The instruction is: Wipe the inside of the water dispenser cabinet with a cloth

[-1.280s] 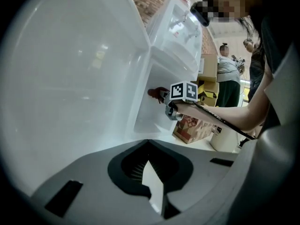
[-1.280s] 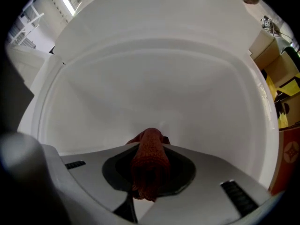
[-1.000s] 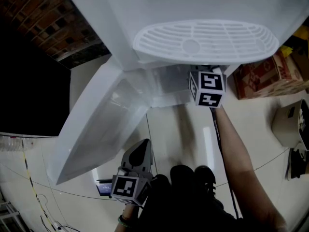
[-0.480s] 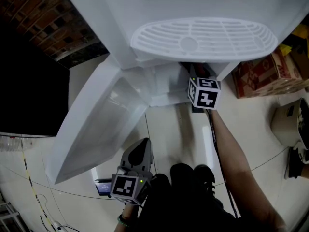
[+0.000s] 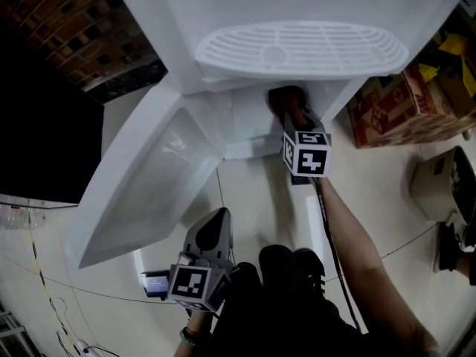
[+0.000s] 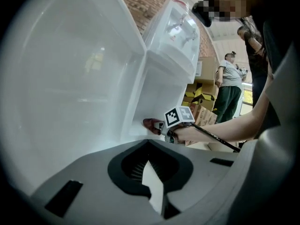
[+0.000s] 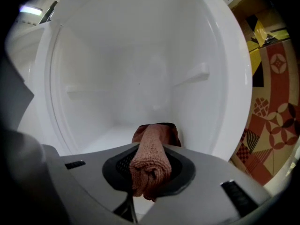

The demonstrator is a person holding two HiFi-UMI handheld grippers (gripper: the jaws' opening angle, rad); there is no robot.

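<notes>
At cabinet lip, right hand-held gripper pinches cloth; left hand-held gripper pressed together.

The drip tray is jutting out over the cabinet of the water dispenser, and the cabinet door is swinging wide open to the left. The right gripper is reaching into the cabinet mouth just below that tray, with the cloth lying between its jaws and poking just inside the opening, while the left gripper is hanging low, well apart from it, in front of the door's inner face. Cardboard boxes are standing just right of the dispenser, a brick wall is running behind it, and 1 other person is standing beyond the boxes.
</notes>
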